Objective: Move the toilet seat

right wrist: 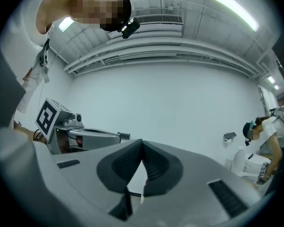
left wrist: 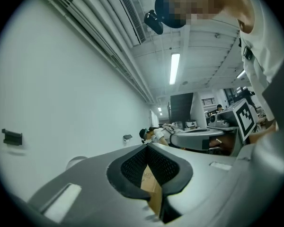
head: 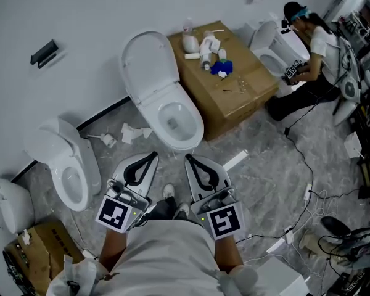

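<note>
Both pairs of jaws are clenched with nothing between them. The left gripper and right gripper sit side by side, apart from the toilet just ahead. The toilet seat rings its bowl, with the lid raised toward the wall and a cardboard box alongside.
</note>
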The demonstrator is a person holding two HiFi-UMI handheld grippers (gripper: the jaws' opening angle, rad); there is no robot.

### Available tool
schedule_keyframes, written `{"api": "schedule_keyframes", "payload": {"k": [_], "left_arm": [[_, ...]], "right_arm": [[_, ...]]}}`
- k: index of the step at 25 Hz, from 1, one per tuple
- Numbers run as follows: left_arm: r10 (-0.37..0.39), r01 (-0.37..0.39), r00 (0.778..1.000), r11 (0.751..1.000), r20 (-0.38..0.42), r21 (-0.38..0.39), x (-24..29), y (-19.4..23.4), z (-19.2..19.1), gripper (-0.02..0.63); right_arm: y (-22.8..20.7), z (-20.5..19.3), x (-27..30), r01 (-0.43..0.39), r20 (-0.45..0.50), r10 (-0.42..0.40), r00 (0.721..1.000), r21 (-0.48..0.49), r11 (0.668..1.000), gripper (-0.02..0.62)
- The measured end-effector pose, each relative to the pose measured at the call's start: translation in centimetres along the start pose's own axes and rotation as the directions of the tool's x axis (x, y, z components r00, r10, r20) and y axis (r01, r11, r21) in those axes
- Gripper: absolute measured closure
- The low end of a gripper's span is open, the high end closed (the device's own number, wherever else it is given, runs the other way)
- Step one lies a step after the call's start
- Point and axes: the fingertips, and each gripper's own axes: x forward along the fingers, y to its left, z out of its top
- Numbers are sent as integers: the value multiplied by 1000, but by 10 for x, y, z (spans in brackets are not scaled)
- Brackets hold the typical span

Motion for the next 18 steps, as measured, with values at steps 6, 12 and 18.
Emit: {"api": "schedule_keyframes", "payload": {"k": [6, 12, 18], "left_arm": [[-51, 51, 999, 999, 9, 0, 22, 33, -4, 604], [-85, 85, 996, 996, -2, -2, 42, 56, -9, 604], [-105, 105, 994, 994, -5, -18, 77, 71, -18, 604]], "right_arm": [[-13, 2, 42, 37, 8, -37, 999, -13, 999, 595], [-26, -2, 69, 74, -9, -74, 997, -16, 997, 595], [-55, -10, 90, 88, -12, -89, 996, -15, 996, 595]]}}
